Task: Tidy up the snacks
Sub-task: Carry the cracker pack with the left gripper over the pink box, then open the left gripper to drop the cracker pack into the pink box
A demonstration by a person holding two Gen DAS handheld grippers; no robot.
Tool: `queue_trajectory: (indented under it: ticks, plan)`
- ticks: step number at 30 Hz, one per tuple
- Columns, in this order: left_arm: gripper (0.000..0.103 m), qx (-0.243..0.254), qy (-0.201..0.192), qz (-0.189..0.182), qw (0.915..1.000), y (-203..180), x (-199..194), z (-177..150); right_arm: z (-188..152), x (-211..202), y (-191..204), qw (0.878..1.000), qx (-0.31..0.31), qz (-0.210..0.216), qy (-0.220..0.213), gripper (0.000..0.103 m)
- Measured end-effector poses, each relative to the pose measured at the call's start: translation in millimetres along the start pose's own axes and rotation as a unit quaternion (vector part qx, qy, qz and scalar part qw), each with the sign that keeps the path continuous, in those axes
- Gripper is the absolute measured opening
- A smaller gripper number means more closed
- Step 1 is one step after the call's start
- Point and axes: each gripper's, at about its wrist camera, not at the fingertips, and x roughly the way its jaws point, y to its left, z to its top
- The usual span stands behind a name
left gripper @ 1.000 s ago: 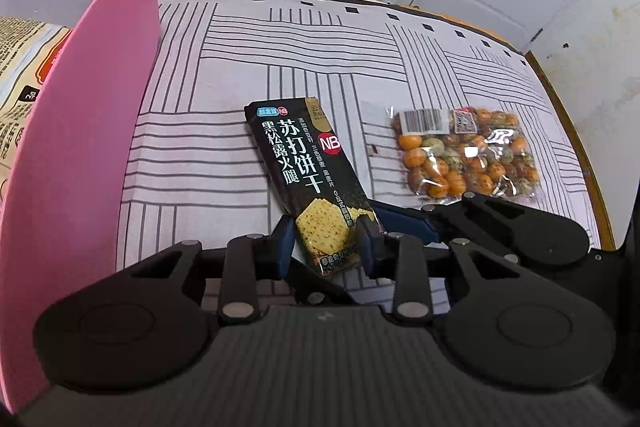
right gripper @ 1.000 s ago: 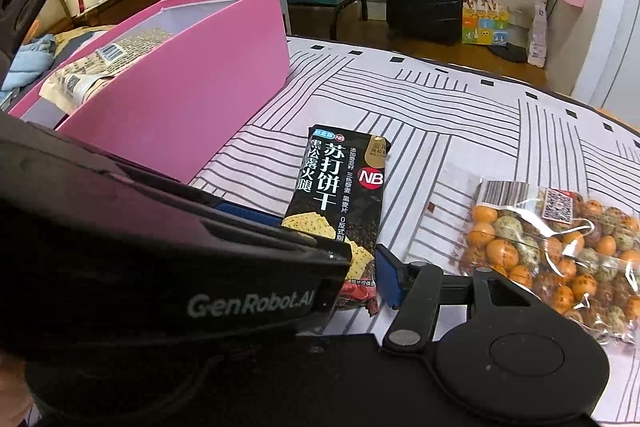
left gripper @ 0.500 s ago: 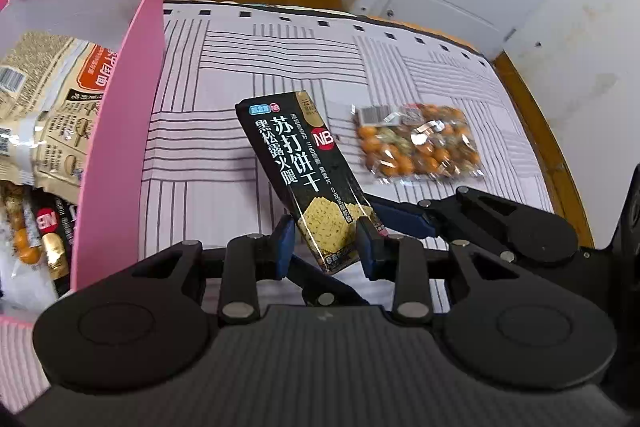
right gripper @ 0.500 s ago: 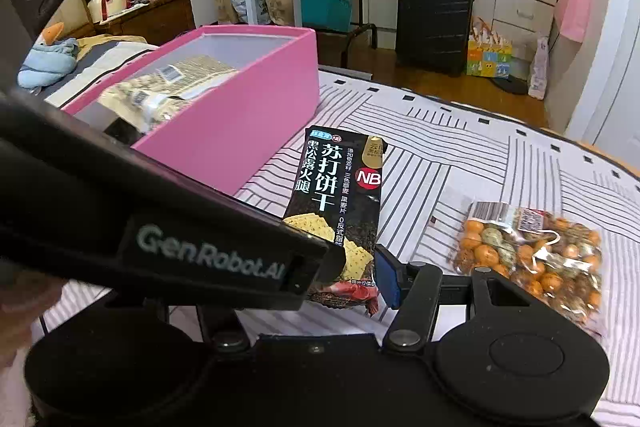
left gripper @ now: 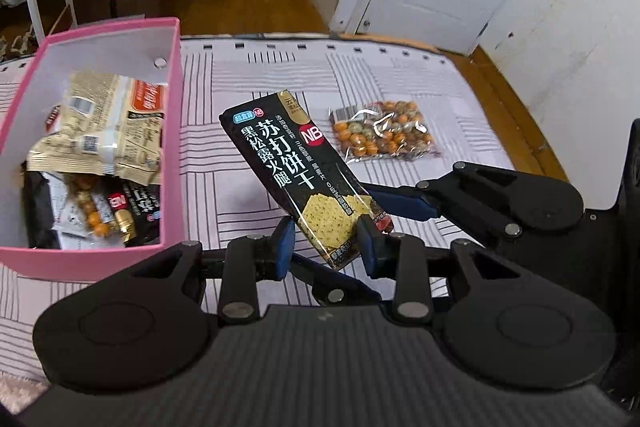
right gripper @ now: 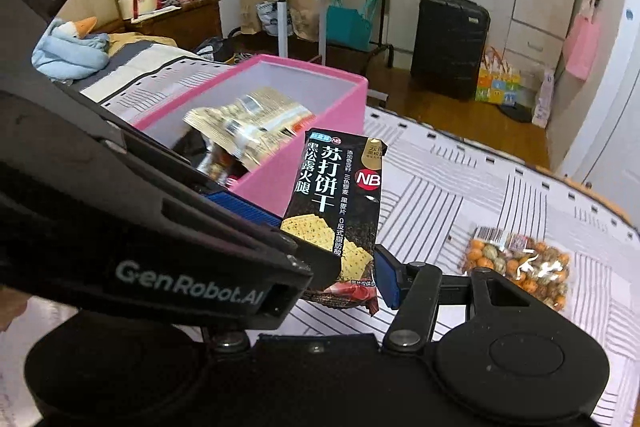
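Left wrist: both hand-held grippers (left gripper: 326,247) pinch cracker pack (left gripper: 296,167), clear of pink box (left gripper: 172,131) rim.

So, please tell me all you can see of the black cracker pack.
The cracker pack is a long, glossy black foil wrapper with white Chinese lettering, a red round NB logo, a gold patch at the top and a picture of crackers near the bottom. It is sealed, lifted off the striped cloth and tilted, top end away. The left gripper clamps its lower end; the right gripper's finger lies against that end too.
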Motion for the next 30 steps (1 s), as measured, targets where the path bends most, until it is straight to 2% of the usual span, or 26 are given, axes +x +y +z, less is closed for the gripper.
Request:
queue_trajectory:
  ticks: [6, 13, 18, 22, 25, 30]
  plan:
    - [0.032, -0.007, -0.026, -0.020, 0.9994, 13, -40, -2, 23, -23, 27, 1.000, -0.024, -0.013, -0.007, 0.063]
    - [0.032, -0.022, -0.089, -0.013, 0.9957, 49, -74, -1, 54, -17, 49, 0.998, -0.053, 0.001, -0.043, 0.063]
    - [0.032, -0.058, -0.115, 0.006, 0.9917, 87, -68, -1, 69, 18, 56, 0.997, -0.052, 0.034, -0.046, 0.063]
    - [0.032, -0.083, -0.128, 0.019, 0.9881, 113, -58, 1, 69, 42, 53, 0.995, -0.024, 0.065, -0.065, 0.063]
    - [0.032, -0.089, -0.127, 0.035, 0.9873, 127, -43, 3, 63, 64, 52, 0.994, 0.000, 0.084, -0.077, 0.063]
    - [0.032, -0.117, -0.115, 0.037, 0.9858, 148, -17, 1, 51, 96, 56, 0.993, 0.000, 0.085, -0.083, 0.064]
